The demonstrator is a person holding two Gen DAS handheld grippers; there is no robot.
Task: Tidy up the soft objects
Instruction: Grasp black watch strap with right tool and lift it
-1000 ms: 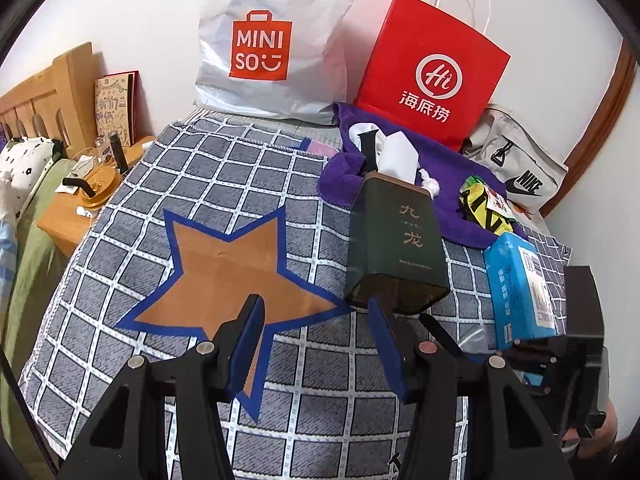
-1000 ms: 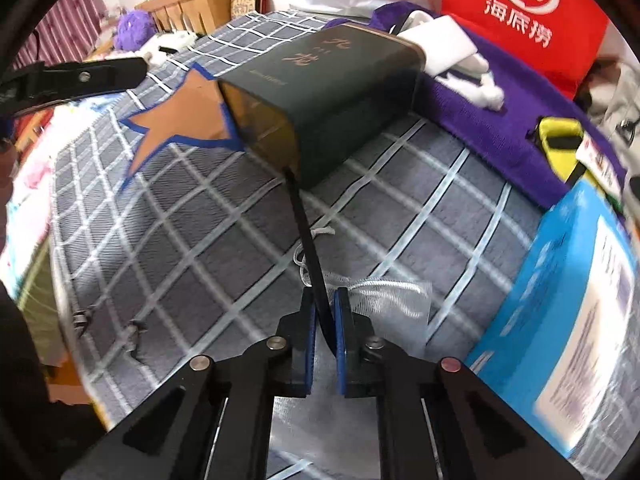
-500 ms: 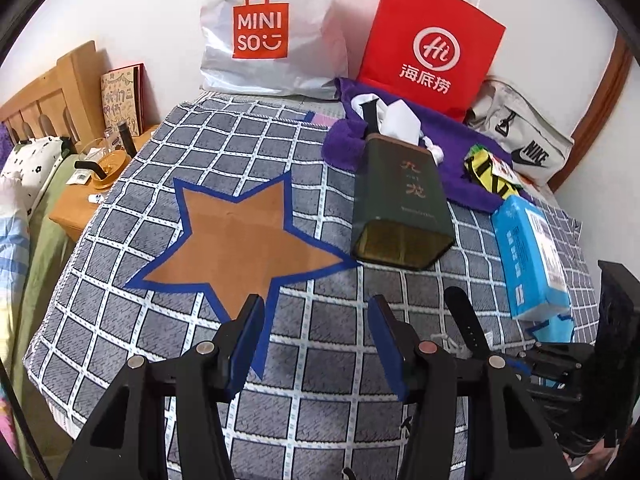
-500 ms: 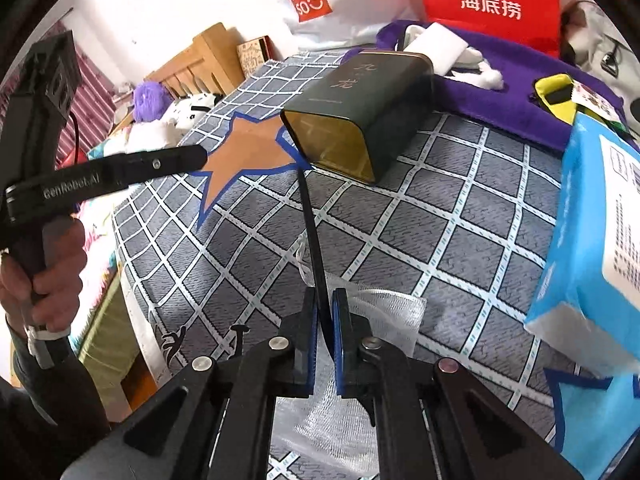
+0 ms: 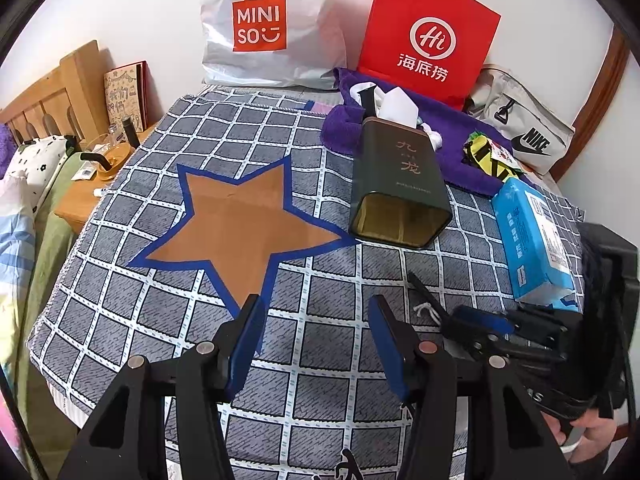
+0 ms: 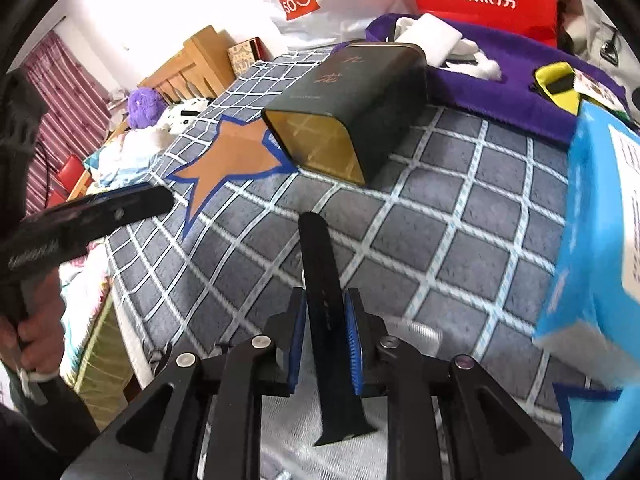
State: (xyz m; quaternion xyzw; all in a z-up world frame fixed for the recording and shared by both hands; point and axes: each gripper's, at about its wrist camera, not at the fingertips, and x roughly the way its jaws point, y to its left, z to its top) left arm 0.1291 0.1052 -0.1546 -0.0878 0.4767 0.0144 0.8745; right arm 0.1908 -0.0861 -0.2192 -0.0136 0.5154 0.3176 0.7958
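My right gripper (image 6: 325, 326) is shut on a flat black strap (image 6: 320, 264) that sticks out forward over the checked blanket (image 6: 460, 208); a clear mesh pouch (image 6: 412, 330) lies under it. The strap tip (image 5: 420, 286) and right gripper (image 5: 480, 322) also show in the left wrist view. My left gripper (image 5: 314, 330) is open and empty above the blanket (image 5: 132, 304), near the brown star patch (image 5: 244, 220). A dark green tin (image 5: 400, 188) lies on its side with its open mouth toward me. Behind it a purple towel (image 5: 452, 128) carries white cloth items (image 5: 396, 106) and a yellow-black item (image 5: 486, 152).
A blue tissue pack (image 5: 532, 240) lies right of the tin. A white Miniso bag (image 5: 268, 24), a red paper bag (image 5: 428, 36) and a grey Nike bag (image 5: 528, 136) lean on the wall. A wooden nightstand (image 5: 84, 196) stands left of the bed.
Both grippers have pulled back from the tin. The right gripper's jaws now stand a little wider, gripping the strap across its broad face; the strap has turned flat.
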